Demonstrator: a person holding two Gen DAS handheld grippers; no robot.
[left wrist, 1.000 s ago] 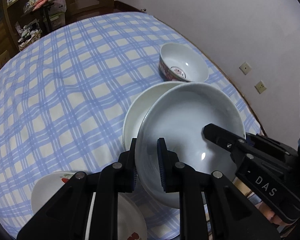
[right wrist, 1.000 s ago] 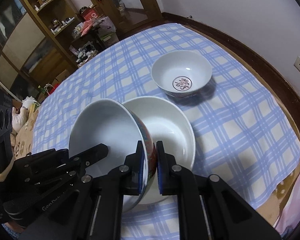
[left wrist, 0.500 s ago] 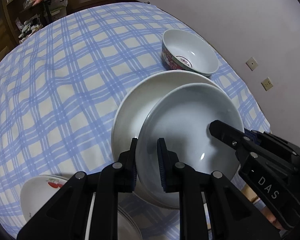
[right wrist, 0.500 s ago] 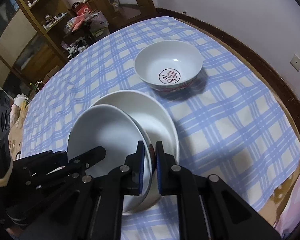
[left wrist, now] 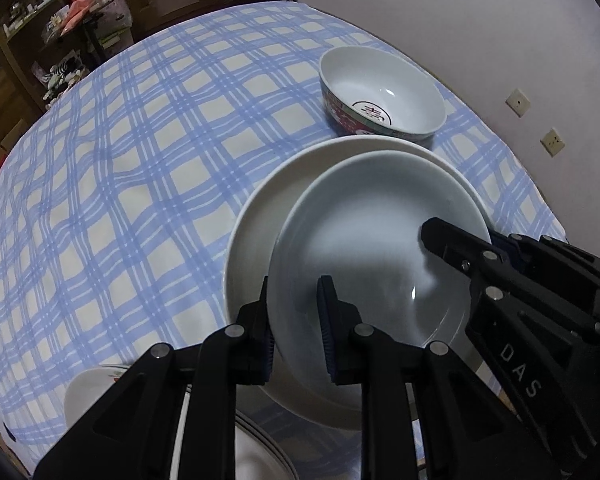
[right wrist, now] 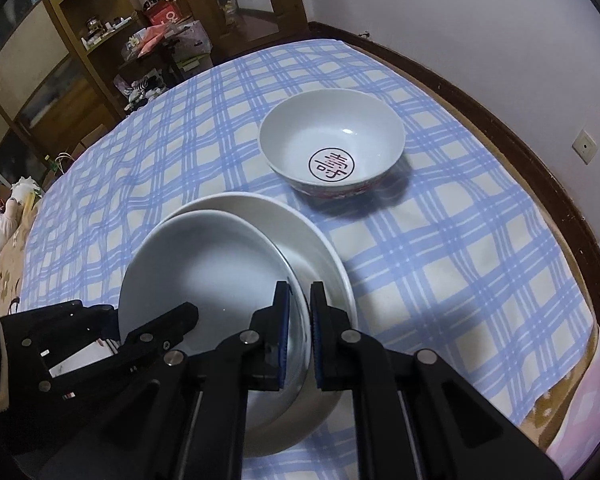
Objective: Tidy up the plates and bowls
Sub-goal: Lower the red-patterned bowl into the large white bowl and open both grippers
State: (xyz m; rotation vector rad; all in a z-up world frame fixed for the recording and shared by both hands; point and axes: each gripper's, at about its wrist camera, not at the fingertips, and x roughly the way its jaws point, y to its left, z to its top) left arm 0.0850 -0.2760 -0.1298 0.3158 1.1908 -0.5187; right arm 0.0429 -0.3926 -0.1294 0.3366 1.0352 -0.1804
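Near the wall-side edge of the table (left wrist: 100, 184), under its blue checked cloth, we list one white bowl (left wrist: 372, 248), carried by both tools and sitting low inside a wider white bowl (right wrist: 332, 264), whether touching its floor we cannot tell. Left tool (left wrist: 296, 320): narrow, clamped on the carried bowl's near rim. Right tool (right wrist: 298, 320): narrow, pinching the opposite rim, reaching in from the other side. Both tools point forward and downward along the rim. We judge the nesting nearly finished; release turns on the carried bowl lying centred within the wider one. Further along the same edge: patterned bowl (right wrist: 332, 152), standing apart. By the near edge: plates (left wrist: 92, 392), stacked.
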